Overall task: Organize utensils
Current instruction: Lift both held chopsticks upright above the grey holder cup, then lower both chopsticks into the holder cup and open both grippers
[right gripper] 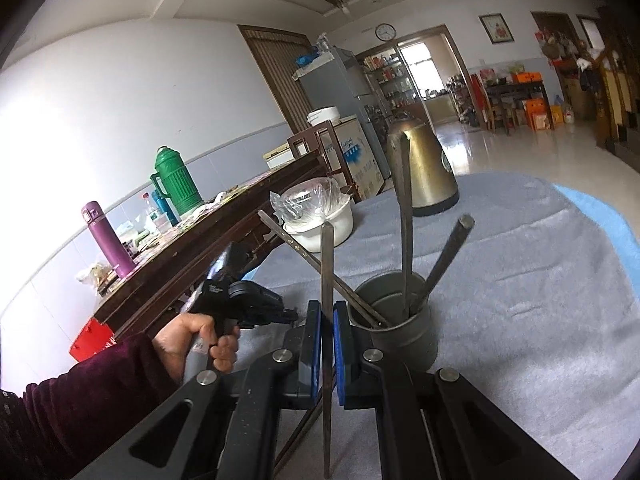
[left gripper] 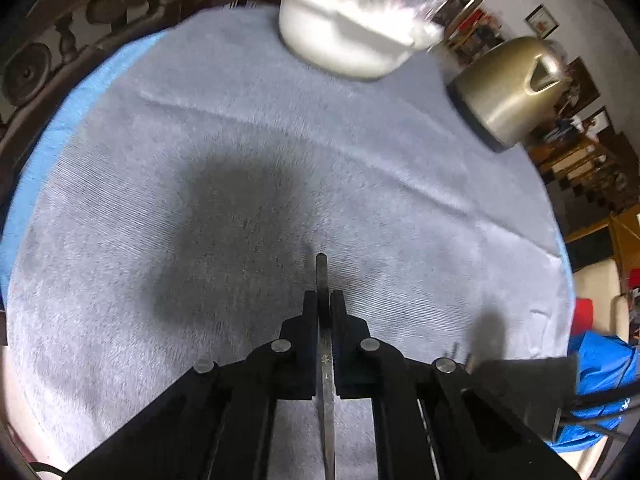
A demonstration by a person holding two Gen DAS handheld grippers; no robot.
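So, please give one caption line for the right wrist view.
Right claw shut on a metal utensil beside the grey holder cup with three more.

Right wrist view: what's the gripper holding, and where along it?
The right gripper is shut on a thin dark metal utensil handle, clamped partway along its length, beside the grey cylindrical holder.

A lived-in home: fridge [right gripper: 340,80], wall clock [right gripper: 385,32], thermos [right gripper: 176,182] (green), kettle [right gripper: 424,164] on a cloth-covered table [right gripper: 520,280].

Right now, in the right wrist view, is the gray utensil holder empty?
No, the gray utensil holder already has several dark metal chopsticks standing in it.
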